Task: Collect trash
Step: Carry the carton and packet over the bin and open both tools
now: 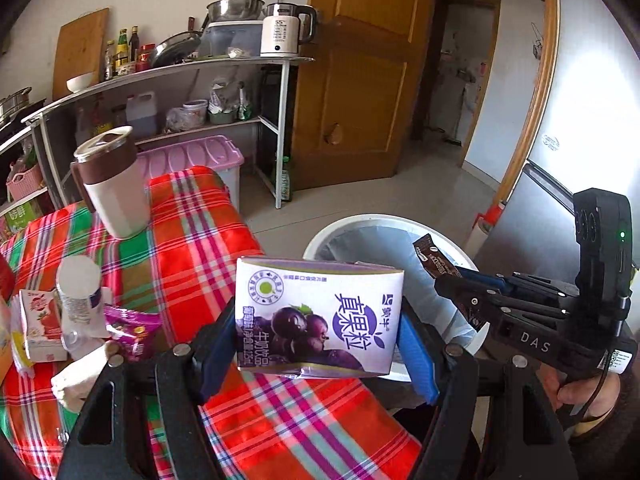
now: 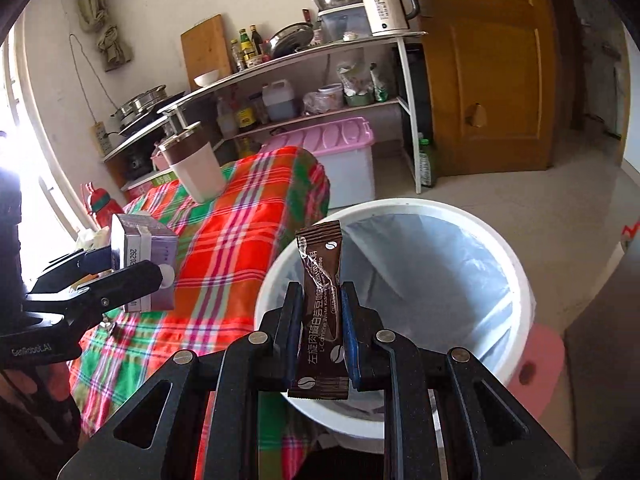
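- Clamped crosswise between the blue pads of the left gripper [image 1: 316, 344], a purple grape milk-drink carton [image 1: 320, 316] hangs over the edge of the plaid tablecloth [image 1: 208, 240], short of the bin.
- Right gripper [image 2: 322, 320] has its jaws pressed together on a brown coffee sachet [image 2: 320, 300], which stands upright above the near rim of the white trash bin [image 2: 516, 280], lined with a pale bag.
- Risk, as I judge it: the carton is not yet over the bin's mouth, so letting go now would drop it on the floor or the table edge.
- Risk: the sachet sits right at the rim; being light and flat, it could catch the edge or flutter outside if released here.
- Risk: the two grippers are close side by side, and could knock each other when both reach over the bin.
- Only the left wrist view shows what is left on the table: a clear plastic bottle [image 1: 78, 292], a red drink carton [image 1: 38, 320] and a purple snack wrapper [image 1: 134, 332].
- Only the right wrist view shows the bin's whole opening and liner, and the carton's end face.
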`<action>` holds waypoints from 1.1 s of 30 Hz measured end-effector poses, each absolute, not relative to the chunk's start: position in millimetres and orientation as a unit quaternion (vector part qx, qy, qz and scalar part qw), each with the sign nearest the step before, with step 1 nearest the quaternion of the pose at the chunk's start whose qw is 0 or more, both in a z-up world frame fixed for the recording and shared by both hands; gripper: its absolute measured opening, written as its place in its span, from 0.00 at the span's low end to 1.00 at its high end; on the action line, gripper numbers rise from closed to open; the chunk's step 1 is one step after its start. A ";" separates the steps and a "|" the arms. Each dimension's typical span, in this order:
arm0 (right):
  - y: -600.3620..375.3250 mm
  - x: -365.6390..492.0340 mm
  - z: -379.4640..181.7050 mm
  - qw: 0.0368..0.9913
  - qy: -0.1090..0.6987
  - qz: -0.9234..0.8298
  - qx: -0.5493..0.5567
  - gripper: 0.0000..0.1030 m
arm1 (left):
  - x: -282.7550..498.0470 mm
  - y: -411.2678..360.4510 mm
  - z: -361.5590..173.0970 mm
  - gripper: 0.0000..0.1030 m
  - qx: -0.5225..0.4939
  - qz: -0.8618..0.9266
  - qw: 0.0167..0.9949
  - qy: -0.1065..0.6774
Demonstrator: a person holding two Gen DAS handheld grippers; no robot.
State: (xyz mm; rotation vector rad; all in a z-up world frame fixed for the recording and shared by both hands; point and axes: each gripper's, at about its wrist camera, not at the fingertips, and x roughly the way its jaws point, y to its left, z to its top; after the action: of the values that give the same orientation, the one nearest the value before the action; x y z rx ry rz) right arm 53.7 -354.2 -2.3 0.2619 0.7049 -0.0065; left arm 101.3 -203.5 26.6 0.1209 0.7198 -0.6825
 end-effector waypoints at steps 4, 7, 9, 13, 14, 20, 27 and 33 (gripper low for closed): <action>-377.3 54.8 -11.0 0.925 0.356 -0.029 0.130 0.19 | 103.1 -228.6 19.6 0.73 0.066 -0.343 0.868 0.353; -389.9 55.3 -20.4 0.920 0.367 -0.046 0.131 0.19 | 106.8 -243.7 13.4 0.73 0.061 -0.350 0.860 0.367; -398.6 55.3 -26.0 0.916 0.374 -0.056 0.134 0.19 | 105.6 -253.2 10.7 0.73 0.071 -0.354 0.858 0.364; -409.9 58.3 -35.0 0.911 0.385 -0.069 0.132 0.19 | 108.3 -268.9 4.1 0.73 0.074 -0.363 0.848 0.378; -411.9 59.1 -36.6 0.910 0.387 -0.071 0.131 0.19 | 108.4 -272.3 3.9 0.73 0.077 -0.362 0.849 0.378; -415.0 63.1 -42.8 0.905 0.399 -0.082 0.122 0.20 | 113.0 -282.8 0.7 0.73 0.078 -0.371 0.842 0.384; -415.2 64.4 -42.8 0.904 0.403 -0.093 0.111 0.44 | 117.8 -278.6 -1.2 0.80 0.072 -0.367 0.842 0.389; -410.7 58.4 -36.8 0.907 0.395 -0.086 0.116 0.45 | 115.2 -258.1 7.5 0.81 0.059 -0.360 0.851 0.378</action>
State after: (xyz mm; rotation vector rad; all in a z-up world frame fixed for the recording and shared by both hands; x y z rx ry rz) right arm 58.4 -410.7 -36.8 0.2398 0.8145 -0.1779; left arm 115.2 -258.1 7.5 0.1238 0.7957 -0.7585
